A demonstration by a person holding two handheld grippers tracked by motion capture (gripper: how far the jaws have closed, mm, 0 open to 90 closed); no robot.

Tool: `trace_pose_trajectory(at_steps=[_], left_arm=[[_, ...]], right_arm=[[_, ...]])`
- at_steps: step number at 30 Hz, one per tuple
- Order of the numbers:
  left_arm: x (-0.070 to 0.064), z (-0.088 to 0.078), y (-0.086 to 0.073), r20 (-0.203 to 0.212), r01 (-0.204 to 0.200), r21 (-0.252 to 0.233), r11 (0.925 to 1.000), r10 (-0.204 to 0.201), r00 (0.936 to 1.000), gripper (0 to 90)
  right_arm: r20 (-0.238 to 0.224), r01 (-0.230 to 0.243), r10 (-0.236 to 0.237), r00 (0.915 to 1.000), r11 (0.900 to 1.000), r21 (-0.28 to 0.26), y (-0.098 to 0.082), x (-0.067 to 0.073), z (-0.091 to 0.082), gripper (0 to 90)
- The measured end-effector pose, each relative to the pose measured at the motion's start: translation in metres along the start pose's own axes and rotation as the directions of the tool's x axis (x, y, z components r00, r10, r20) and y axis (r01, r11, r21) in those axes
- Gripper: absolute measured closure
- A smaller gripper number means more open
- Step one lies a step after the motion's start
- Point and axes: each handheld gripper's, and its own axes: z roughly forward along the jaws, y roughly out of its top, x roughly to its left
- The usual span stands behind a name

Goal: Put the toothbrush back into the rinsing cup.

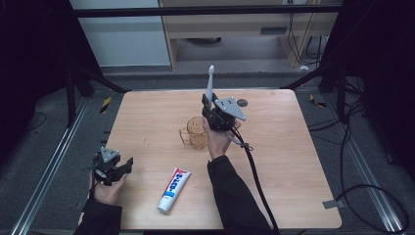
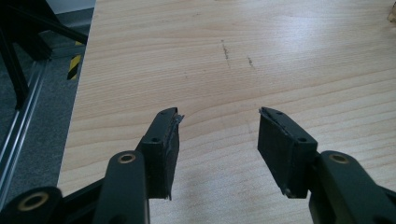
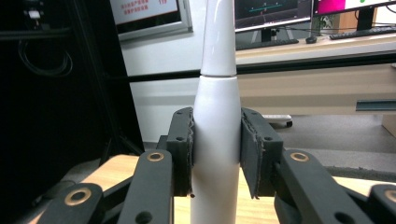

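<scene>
Right gripper [image 1: 209,105]: we see its jaws clamped on the toothbrush [image 1: 209,84], one pad on each side of the white handle. In the right gripper view the handle [image 3: 216,135] stands upright between the pads, and its narrower neck rises out of the top of the view.

Left gripper [image 1: 117,169]: we see the jaws apart with nothing between them. It sits near the table's front left corner, held in the left hand [image 1: 108,190]. In the left gripper view bare wood lies between the two pads [image 2: 166,149].

Toothbrush: held above the table, head uppermost, tilted slightly. It is over the far middle of the table, just above and behind the cup.

Cup [image 1: 195,132]: a clear amber cup with a handle on its left side, standing upright near the table's middle, just left of the right hand [image 1: 219,139]. We see nothing inside it; we cannot tell whether it touches the hand.

Toothpaste [image 1: 173,190]: a white tube with blue and red print, lying flat near the front edge between the two forearms, cap toward the person, well apart from the cup.

Table [image 1: 293,161]: light wood.
</scene>
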Motion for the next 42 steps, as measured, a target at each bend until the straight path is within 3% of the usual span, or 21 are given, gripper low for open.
trace_pose_trajectory(at_steps=[16, 42], left_arm=[[0.000, 0.000, 0.000, -0.001, -0.004, 0.003, 1.0000, 0.004, 1.0000, 47.6], [0.000, 0.001, 0.000, -0.004, -0.005, 0.005, 1.0000, 0.005, 1.0000, 47.6]], right_arm=[[-0.021, 0.049, -0.048, 0.9986, 0.997, 0.066, -0.019, 0.005, 0.013, 67.0], [-0.035, 0.076, -0.071, 0.9969, 0.984, 0.164, -0.056, 0.004, 0.015, 67.0]])
